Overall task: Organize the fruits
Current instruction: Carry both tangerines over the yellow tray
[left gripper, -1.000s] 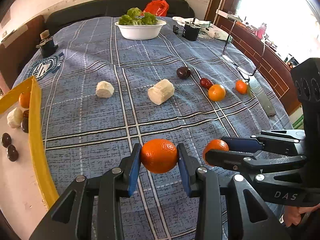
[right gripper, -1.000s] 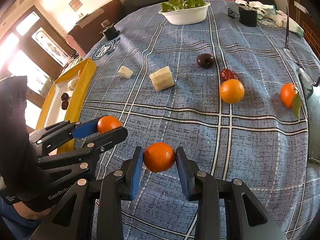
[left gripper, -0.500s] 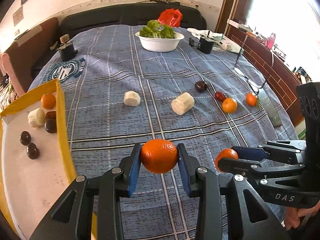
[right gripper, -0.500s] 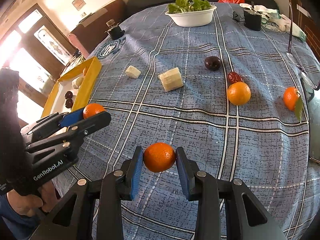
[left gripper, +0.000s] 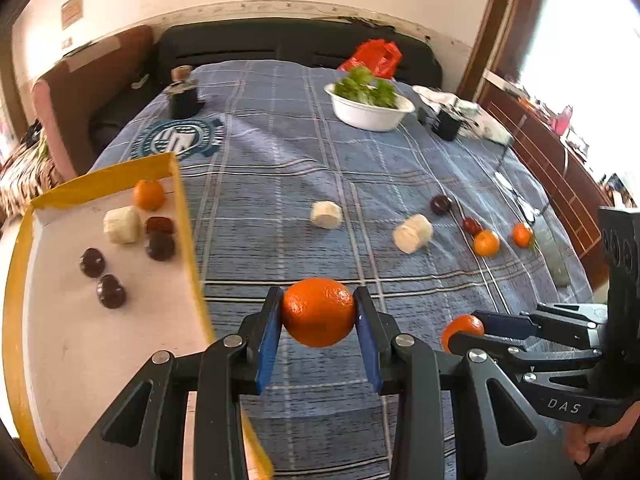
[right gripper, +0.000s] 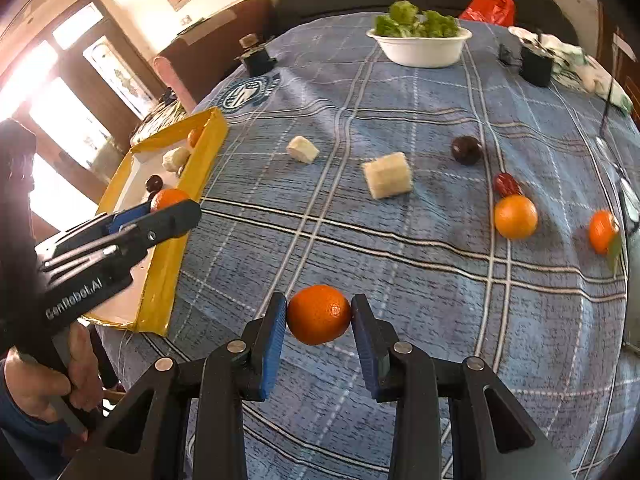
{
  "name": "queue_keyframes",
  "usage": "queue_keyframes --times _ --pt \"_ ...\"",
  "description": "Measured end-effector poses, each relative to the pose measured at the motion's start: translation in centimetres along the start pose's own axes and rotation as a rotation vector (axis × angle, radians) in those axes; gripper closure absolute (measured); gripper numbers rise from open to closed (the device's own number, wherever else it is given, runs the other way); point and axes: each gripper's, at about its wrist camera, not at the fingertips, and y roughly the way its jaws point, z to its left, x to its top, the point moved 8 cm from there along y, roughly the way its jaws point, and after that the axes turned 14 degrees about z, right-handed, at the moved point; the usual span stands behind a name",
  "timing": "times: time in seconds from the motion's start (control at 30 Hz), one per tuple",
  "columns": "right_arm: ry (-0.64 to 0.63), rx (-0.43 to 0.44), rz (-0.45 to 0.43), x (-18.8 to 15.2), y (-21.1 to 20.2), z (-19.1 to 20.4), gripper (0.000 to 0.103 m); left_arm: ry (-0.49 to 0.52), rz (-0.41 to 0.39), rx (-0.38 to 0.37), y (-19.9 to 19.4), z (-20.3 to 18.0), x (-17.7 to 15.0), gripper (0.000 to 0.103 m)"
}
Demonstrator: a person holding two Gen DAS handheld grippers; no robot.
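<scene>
Above the plaid-covered counter (left gripper: 280, 152), each tool is gripping an orange: left tool (left gripper: 318, 314), right tool (right gripper: 319, 315), beside the yellow tray (left gripper: 186, 216).

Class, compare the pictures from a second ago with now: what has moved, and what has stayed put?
Both grippers, left gripper and right gripper, have swung left toward the yellow tray, each still clamping its orange. The loose fruit on the blue cloth has not moved.

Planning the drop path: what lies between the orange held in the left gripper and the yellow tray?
Only bare blue plaid cloth separates the held orange from the yellow tray wall, seen in the left wrist view; no fruit sits in that stretch.
</scene>
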Motion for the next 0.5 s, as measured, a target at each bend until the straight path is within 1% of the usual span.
queue_keyframes --times 0.37,0.5 --pt "-0.055 -0.001 -0.011 1.6 0.0 2.4 0.066 -0.145 -0.035 0.02 -1.8 6.3 -0.7 0.069" --pt "-0.084 -0.001 -0.017 2.2 -0.3 3.6 0.066 -0.201 -0.032 0.027 -1.9 8.8 -1.4 0.068"
